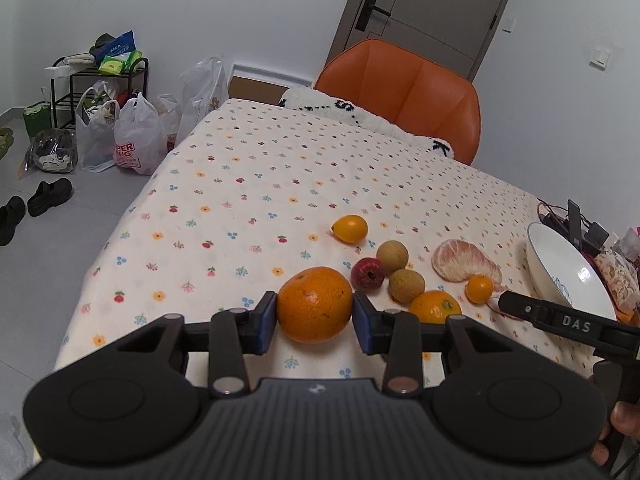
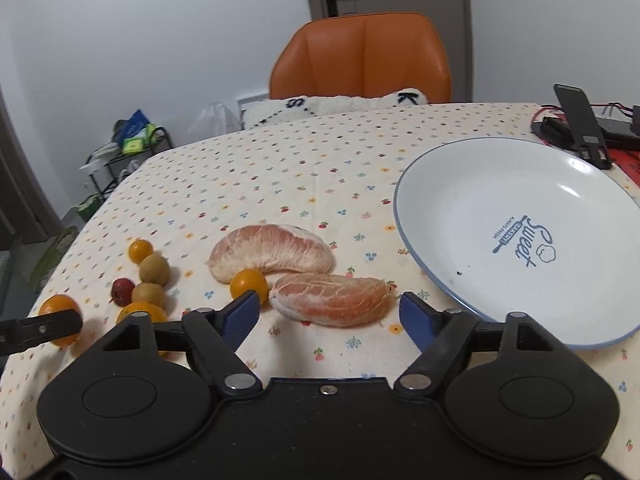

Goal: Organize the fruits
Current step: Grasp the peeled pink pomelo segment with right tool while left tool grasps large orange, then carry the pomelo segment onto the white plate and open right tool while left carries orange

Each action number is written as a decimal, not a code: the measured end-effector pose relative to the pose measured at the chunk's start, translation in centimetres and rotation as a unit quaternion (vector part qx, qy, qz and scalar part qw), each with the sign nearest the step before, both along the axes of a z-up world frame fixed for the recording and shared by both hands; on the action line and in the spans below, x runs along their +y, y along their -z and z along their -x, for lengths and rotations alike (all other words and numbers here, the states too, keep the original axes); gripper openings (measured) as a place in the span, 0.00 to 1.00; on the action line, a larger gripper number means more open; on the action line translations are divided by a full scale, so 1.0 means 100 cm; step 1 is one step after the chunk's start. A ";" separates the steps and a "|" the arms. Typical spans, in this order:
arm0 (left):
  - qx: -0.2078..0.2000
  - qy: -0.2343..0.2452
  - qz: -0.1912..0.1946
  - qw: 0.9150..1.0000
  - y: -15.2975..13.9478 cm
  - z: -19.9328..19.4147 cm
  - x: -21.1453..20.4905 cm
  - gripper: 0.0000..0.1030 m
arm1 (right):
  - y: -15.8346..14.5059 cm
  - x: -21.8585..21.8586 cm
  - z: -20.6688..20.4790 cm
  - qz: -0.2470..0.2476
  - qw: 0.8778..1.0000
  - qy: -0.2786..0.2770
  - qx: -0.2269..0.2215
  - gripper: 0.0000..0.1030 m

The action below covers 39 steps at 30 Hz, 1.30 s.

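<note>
The large round orange [image 1: 315,305] sits on our flower-print tablecloth [image 1: 240,184], pinched between the left gripper [image 1: 315,312] pads. Our right gripper [image 2: 330,312] is spread wide around a peeled pink pomelo segment [image 2: 332,300], beside the white blue-rimmed plate [image 2: 520,184].

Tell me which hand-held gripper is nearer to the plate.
Right. The right hand-held gripper is open around a pomelo segment, its right finger beside the plate rim. The left hand-held gripper grips an orange farther left, beyond the other fruit.
</note>
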<state>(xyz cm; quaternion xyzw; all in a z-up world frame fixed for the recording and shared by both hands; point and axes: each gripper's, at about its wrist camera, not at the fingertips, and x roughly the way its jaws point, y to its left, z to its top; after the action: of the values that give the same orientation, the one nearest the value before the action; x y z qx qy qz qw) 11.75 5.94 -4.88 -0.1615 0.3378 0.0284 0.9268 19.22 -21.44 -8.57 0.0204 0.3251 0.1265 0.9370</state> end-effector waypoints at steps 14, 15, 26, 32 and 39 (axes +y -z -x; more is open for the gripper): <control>-0.003 0.030 -0.006 1.000 0.008 -0.005 -0.002 0.37 | 0.006 0.018 -0.006 0.036 0.999 0.028 -0.009 0.69; -0.003 0.031 -0.006 1.000 0.008 -0.005 -0.002 0.37 | 0.007 0.018 -0.006 0.037 0.999 0.027 -0.011 0.67; -0.005 0.033 -0.010 0.999 0.002 0.003 -0.010 0.37 | 0.004 0.003 0.007 -0.004 1.000 0.019 -0.013 0.64; -0.016 0.029 -0.015 0.999 -0.005 0.008 -0.019 0.37 | -0.002 -0.006 0.020 -0.019 1.000 0.001 -0.021 0.64; -0.029 0.034 -0.024 0.999 -0.019 0.013 -0.034 0.37 | -0.018 -0.016 0.032 -0.044 0.998 -0.016 -0.047 0.64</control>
<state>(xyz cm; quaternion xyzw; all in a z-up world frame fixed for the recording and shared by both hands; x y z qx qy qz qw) 10.48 2.54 -3.02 -0.1285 0.3150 -0.0002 0.9404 15.98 -23.08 -6.76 0.0507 0.2747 0.1564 0.9474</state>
